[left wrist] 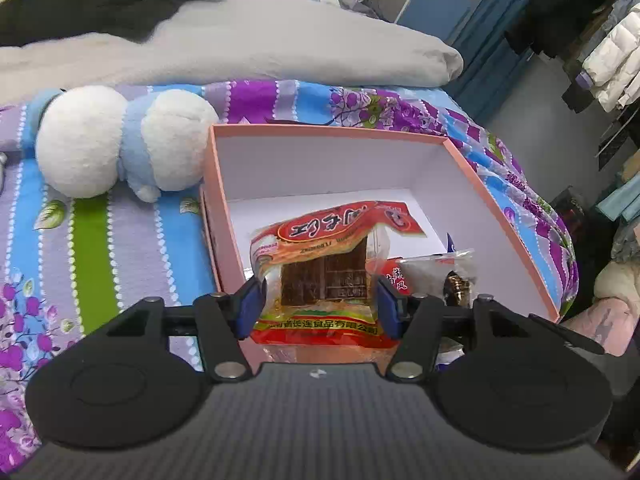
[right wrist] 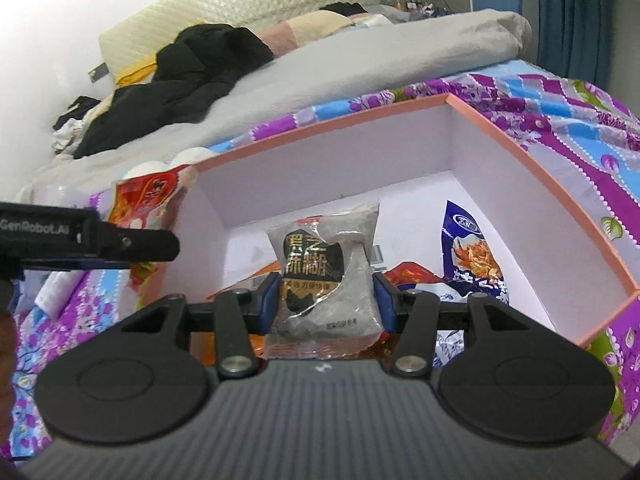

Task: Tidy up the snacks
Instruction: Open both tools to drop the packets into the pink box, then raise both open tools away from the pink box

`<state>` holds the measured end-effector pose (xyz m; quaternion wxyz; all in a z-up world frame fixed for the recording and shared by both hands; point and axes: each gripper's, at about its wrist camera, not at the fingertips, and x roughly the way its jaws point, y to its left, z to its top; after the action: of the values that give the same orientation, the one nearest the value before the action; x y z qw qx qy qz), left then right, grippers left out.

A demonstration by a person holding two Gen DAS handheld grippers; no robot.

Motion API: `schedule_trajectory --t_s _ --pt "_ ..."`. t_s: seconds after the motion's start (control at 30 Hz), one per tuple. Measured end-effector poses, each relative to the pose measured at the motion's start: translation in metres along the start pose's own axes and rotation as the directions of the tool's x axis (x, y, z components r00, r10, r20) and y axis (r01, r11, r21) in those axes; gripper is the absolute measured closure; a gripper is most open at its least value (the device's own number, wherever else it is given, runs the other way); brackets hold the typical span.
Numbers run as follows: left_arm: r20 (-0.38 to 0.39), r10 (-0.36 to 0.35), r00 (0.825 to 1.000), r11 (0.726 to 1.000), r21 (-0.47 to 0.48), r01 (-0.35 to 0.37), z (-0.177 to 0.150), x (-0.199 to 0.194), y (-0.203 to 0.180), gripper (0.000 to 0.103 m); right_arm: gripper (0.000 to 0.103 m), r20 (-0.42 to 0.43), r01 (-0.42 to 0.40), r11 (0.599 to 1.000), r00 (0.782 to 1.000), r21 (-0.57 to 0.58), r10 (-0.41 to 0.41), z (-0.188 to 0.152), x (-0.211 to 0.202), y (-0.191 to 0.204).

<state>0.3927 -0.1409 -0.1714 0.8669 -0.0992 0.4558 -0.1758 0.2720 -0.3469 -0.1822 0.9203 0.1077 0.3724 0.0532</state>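
My left gripper is shut on a red and orange snack packet with a clear window, its blue pads pressing both sides. It hangs over the near left part of the pink box, which has a white inside. My right gripper is shut on a grey snack packet with a black and gold label, held over the pink box. A blue and white packet leans inside the box at the right, with orange and red packets lying below. The left gripper's finger and its red packet show by the box's left wall.
The box sits on a bed with a purple, blue and green floral sheet. A white and blue plush toy lies just left of the box. A grey duvet and black clothing lie behind. Hanging clothes are at the far right.
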Motion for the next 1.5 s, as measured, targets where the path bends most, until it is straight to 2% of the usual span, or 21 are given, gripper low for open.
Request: schedule_trajectory --t_s 0.13,0.2,0.3,0.43,0.73,1.0,1.3,1.5 --pt "0.000 0.009 1.000 1.000 0.023 -0.009 0.005 0.006 0.000 0.027 0.050 -0.020 0.005 1.000 1.000 0.029 -0.005 0.000 0.012 -0.007" --pt "-0.002 0.005 1.000 1.000 0.010 -0.005 0.007 0.007 0.003 0.026 0.050 -0.023 0.010 0.999 1.000 0.037 -0.009 -0.001 0.015 -0.008" --pt "0.006 0.001 1.000 1.000 0.005 -0.001 0.006 0.001 0.004 0.026 0.041 -0.016 0.017 0.999 1.000 0.031 -0.016 0.000 0.013 -0.006" --pt "0.036 -0.003 0.999 1.000 0.013 0.002 0.005 -0.019 0.000 0.026 0.040 -0.002 0.014 1.000 1.000 0.016 -0.014 0.002 0.006 -0.001" --pt "0.123 -0.029 0.992 0.999 0.042 0.024 -0.010 -0.093 -0.020 0.026 0.040 0.068 -0.016 1.000 0.998 -0.004 0.017 0.004 -0.044 0.020" --pt "0.225 -0.058 0.973 0.995 0.089 0.039 -0.029 -0.173 -0.041 0.026 0.040 0.148 -0.027 1.000 0.989 -0.016 0.029 0.002 -0.110 0.041" --pt "0.321 -0.078 0.944 0.991 0.126 0.039 -0.063 -0.257 -0.062 0.026 0.040 0.247 -0.034 0.999 0.968 -0.021 0.038 -0.009 -0.182 0.056" --pt "0.337 -0.079 0.938 0.991 0.126 0.038 -0.095 -0.297 -0.068 0.026 0.040 0.272 -0.048 0.998 0.961 -0.030 0.054 -0.022 -0.213 0.065"
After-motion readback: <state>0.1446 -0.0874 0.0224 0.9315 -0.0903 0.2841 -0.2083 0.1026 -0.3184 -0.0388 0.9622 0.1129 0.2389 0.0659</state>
